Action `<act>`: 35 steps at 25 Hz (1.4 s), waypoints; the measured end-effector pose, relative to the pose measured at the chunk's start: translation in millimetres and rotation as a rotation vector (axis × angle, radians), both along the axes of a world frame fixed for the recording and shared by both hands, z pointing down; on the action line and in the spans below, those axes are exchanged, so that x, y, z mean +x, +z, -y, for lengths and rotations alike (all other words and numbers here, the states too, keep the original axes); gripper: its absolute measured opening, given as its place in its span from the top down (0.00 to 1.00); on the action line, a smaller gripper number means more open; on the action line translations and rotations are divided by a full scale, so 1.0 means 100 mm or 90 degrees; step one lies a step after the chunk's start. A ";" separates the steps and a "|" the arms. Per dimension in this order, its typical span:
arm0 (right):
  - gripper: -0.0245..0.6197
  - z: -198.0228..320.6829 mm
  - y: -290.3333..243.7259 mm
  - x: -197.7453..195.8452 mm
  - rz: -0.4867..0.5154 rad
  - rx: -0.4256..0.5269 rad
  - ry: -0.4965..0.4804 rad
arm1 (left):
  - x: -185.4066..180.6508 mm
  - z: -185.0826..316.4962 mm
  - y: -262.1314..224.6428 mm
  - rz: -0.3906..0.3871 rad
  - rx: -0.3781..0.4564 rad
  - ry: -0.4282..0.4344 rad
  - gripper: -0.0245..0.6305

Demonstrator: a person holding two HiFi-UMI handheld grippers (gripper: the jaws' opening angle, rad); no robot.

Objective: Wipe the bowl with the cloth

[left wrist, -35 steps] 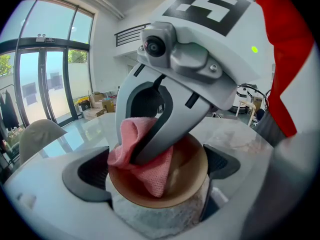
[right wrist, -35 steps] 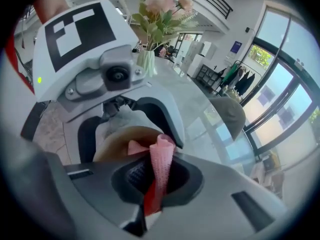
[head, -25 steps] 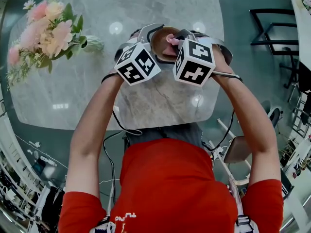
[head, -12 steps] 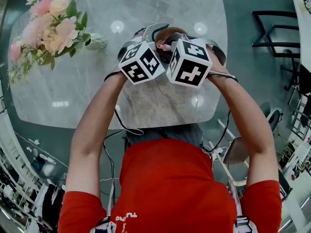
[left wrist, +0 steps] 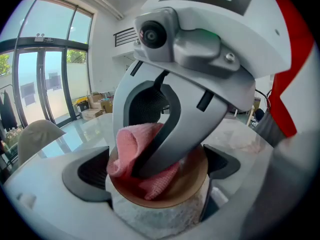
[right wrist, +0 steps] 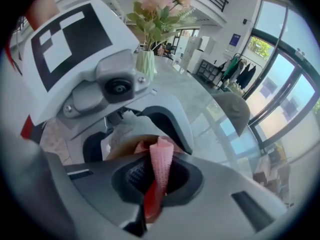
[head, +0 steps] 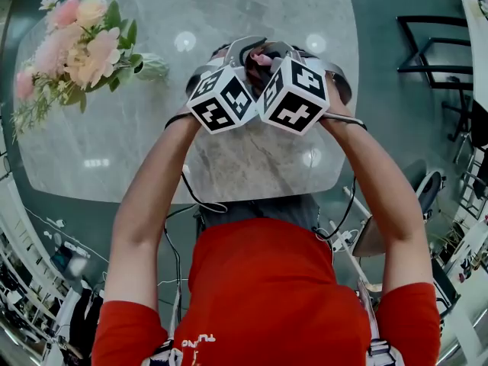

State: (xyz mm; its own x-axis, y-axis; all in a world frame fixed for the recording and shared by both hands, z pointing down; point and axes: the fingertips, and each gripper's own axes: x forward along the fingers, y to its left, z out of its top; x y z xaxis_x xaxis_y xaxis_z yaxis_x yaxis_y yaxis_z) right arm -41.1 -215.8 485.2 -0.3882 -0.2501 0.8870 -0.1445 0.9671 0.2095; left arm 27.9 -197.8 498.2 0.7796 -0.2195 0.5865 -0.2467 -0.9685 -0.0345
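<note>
In the left gripper view a bowl [left wrist: 192, 184], brown inside and speckled white outside, sits clamped between the two jaws of my left gripper [left wrist: 156, 180]. My right gripper [left wrist: 145, 166] reaches into it from above, shut on a pink cloth [left wrist: 131, 139] that presses on the bowl's inner wall. Seen from the right gripper view, the cloth [right wrist: 161, 156] is pinched between that gripper's jaws [right wrist: 157, 176], with the bowl's rim [right wrist: 125, 145] just behind. From the head view both marker cubes [head: 221, 97] [head: 293, 91] meet above the table and hide most of the bowl; a bit of cloth [head: 263, 57] shows.
A vase of pink flowers [head: 76, 44] stands at the far left of the marble table [head: 152, 151]. A black chair [head: 427, 44] is at the right, off the table. A grey chair back [right wrist: 232, 109] stands beyond the table's far side.
The right gripper has moved left, towards the left one, so the two cubes now touch. The cloth has gone further across the bowl, which is now mostly covered.
</note>
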 end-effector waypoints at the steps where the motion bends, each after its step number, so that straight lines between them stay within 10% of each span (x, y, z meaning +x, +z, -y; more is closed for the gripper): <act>1: 0.95 0.01 0.00 0.02 -0.001 0.005 0.008 | 0.00 0.00 0.00 0.000 0.000 0.000 0.07; 22: 0.95 -0.08 -0.42 0.17 0.130 0.028 0.082 | -0.06 -0.06 -0.22 -0.039 0.021 -0.005 0.07; 35: 0.95 -0.25 -1.39 0.46 0.366 0.114 0.166 | -0.33 -0.07 -1.25 -0.188 0.098 -0.160 0.08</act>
State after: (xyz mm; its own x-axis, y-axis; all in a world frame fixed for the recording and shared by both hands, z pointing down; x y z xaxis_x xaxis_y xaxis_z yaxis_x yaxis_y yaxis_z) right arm 5.1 -190.6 346.1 -0.6947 -0.5246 0.4921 -0.5064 0.8426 0.1834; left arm -5.3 -191.1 372.7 0.8204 -0.4917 0.2917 -0.4953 -0.8661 -0.0670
